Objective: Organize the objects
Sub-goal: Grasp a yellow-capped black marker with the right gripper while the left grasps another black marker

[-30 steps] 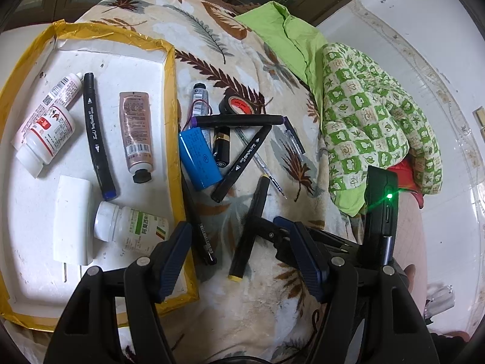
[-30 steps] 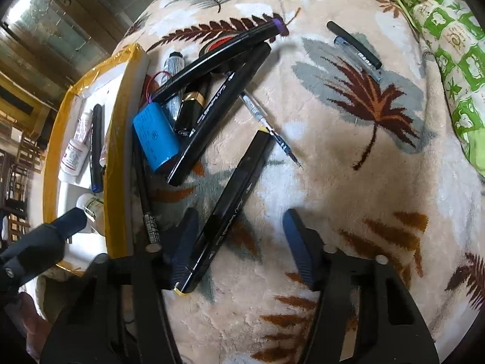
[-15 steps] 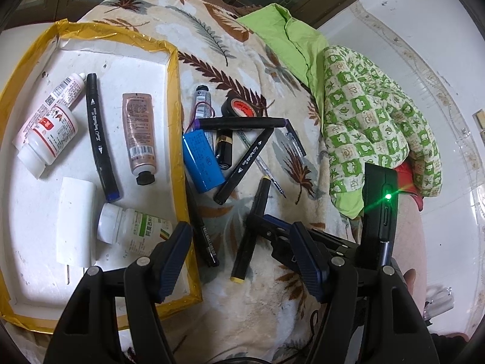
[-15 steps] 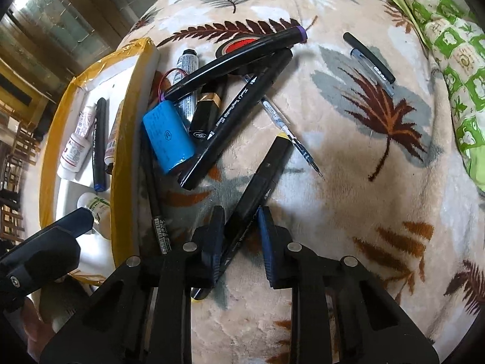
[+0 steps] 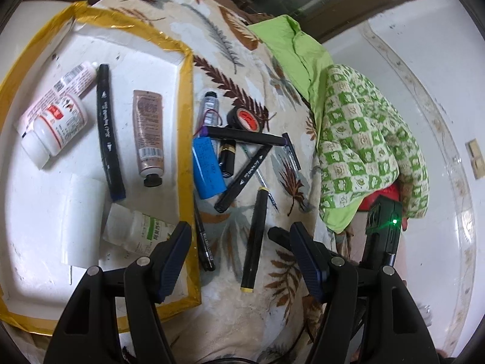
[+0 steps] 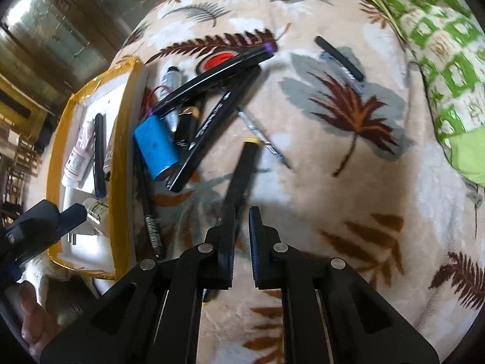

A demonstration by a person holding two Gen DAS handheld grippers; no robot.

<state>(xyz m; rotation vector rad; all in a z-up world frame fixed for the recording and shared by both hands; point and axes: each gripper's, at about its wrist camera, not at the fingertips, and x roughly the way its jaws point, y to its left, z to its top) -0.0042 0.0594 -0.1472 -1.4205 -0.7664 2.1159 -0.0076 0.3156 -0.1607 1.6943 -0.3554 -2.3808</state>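
Observation:
A black marker with yellow ends (image 6: 242,170) lies on the leaf-print blanket (image 6: 333,200). My right gripper (image 6: 242,212) is shut just above the blanket. The narrow gap between its jaws shows only blanket, and the marker runs under its left finger (image 6: 227,242). In the left wrist view the same marker (image 5: 256,233) lies right beside the right gripper's tip (image 5: 279,233). My left gripper (image 5: 239,230) hangs open and empty over the right rim of the yellow-taped white tray (image 5: 186,121).
The tray holds a black marker (image 5: 107,127), a pink tube (image 5: 148,133), white bottles (image 5: 57,124) and a white block (image 5: 80,218). A blue battery (image 5: 209,166), black markers, tape roll (image 5: 247,118) and pens are piled beside it. Green cloth (image 5: 363,139) lies to the right.
My right gripper's jaws went from wide apart to shut. The yellow-ended marker turned more upright and went from between the jaws to under the left finger. The left gripper stayed open.

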